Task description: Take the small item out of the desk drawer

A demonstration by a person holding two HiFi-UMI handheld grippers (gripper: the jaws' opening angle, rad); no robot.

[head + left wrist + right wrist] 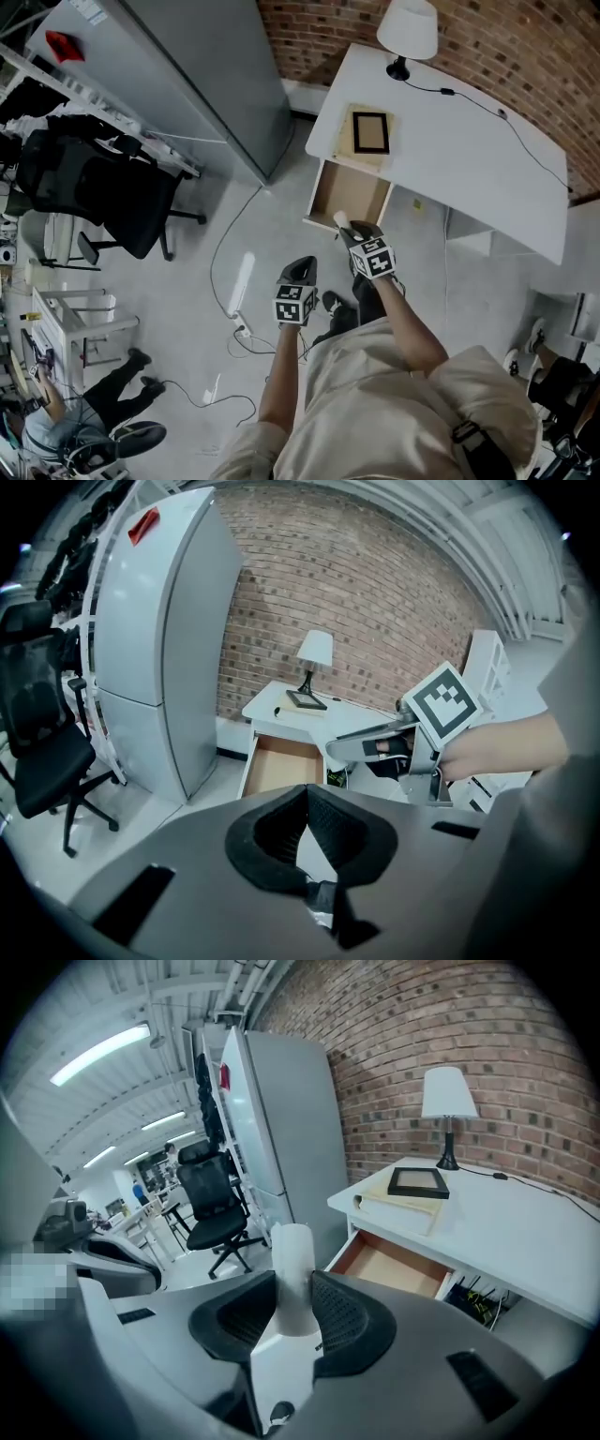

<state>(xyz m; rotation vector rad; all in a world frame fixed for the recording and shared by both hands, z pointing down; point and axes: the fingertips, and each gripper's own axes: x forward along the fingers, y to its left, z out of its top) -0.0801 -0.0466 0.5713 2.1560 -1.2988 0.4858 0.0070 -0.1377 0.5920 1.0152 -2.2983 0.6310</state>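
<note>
White item (292, 1269) clamped in right gripper (292, 1309), clear of the open drawer (352, 192).
Its long axis runs along the jaws, just off the drawer's front edge; left gripper (305, 822), jaws together and empty, is farther from the drawer.

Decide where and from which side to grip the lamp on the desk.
Probably grip the lamp by its thin upright stem, below the shade, coming in level from the desk's front. The stem fits between jaws; the shade is wide and flared, and the brick wall blocks the back.
</note>
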